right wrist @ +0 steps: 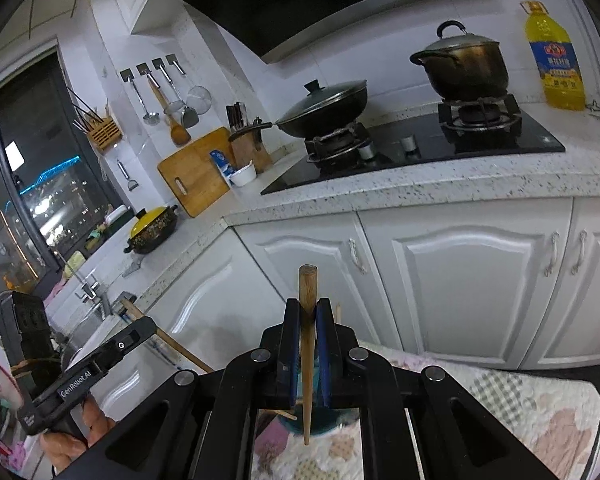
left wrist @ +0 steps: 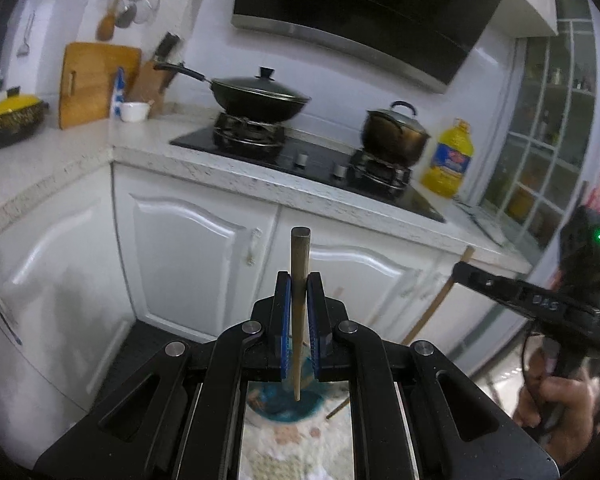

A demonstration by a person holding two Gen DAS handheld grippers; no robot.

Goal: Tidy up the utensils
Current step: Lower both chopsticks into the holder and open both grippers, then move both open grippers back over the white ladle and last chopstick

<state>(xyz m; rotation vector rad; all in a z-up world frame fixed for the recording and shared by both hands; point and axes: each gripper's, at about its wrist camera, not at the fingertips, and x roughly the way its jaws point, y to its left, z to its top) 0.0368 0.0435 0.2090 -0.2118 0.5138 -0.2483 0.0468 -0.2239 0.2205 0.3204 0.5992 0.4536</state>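
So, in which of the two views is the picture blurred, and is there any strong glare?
Left wrist view: the wok and the pot look smeared by motion, with a blown-out glare at the right edge. Right wrist view: sharper, and only the fisheye bends the counter.

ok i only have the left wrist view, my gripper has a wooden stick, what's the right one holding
Observer: The right gripper is shut on its own wooden chopstick, held upright like the one in the left gripper.
Operator: anything under it
Observer: A teal cup stands directly below its tip, on a patchwork cloth.
Operator: where do chopsticks normally go here
Observer: A wooden holder hangs on the wall by the window, already holding several sticks.
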